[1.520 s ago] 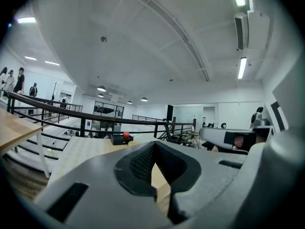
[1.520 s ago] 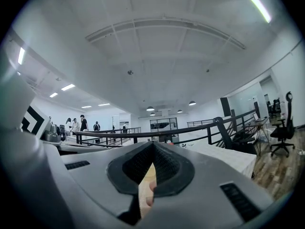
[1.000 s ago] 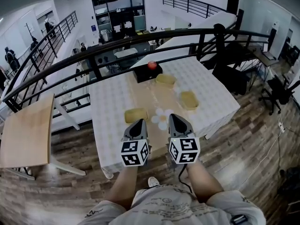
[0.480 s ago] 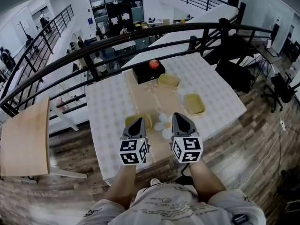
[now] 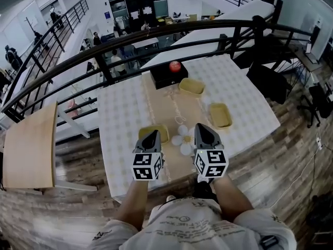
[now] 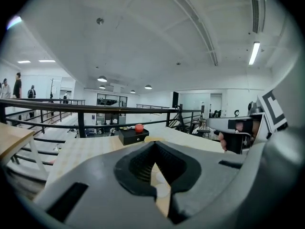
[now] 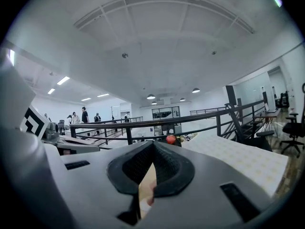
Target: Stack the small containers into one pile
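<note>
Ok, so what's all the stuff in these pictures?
containers: three, yellow, apart on table: near left, far middle, right
round pieces: small cluster, white, between the tools
box: one, black, table's far edge
ball: one, red, on the box
table: one, white checked cloth, brown strip
side table: one, wooden, left
railing: one, black, beyond table
tools: two, grey, left and right, both shut, empty

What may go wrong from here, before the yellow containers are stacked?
The left gripper has its jaws shut, so it might push the nearest shallow yellow container instead of gripping it. The small white round pieces beside it may get swept aside. The farthest yellow container sits near the red ball on the black box; reaching could knock it.
</note>
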Motion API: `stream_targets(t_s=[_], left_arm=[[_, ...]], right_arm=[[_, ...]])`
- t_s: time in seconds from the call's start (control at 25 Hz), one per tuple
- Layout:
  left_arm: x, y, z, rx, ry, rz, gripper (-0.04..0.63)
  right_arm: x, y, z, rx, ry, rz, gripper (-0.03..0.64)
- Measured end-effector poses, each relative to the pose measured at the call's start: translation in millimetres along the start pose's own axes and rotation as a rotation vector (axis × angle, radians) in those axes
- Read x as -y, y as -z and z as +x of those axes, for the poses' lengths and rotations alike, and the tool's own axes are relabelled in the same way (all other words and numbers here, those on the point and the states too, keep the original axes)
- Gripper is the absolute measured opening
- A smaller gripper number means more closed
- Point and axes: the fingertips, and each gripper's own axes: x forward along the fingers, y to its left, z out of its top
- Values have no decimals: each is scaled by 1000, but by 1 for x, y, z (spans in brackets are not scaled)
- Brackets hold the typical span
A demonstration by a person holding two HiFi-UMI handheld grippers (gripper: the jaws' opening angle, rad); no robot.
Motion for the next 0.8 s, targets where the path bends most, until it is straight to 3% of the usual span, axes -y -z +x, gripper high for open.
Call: stream_targets(t_s=[0.28, 0.4, 0.64, 0.8], left_arm=[[0, 17, 31, -61, -26, 80, 5], [-6, 29, 42, -132, -29, 162, 5], [-15, 70, 62, -299, 87, 357, 5], [-21, 100, 62, -456, 179, 532, 11]], right_arm=[[17, 7, 25, -30, -65, -18, -6], [18, 8, 34, -39, -92, -16, -6], [28, 22, 45, -78, -117, 42, -6], [30, 29, 46, -93, -114, 48, -6]])
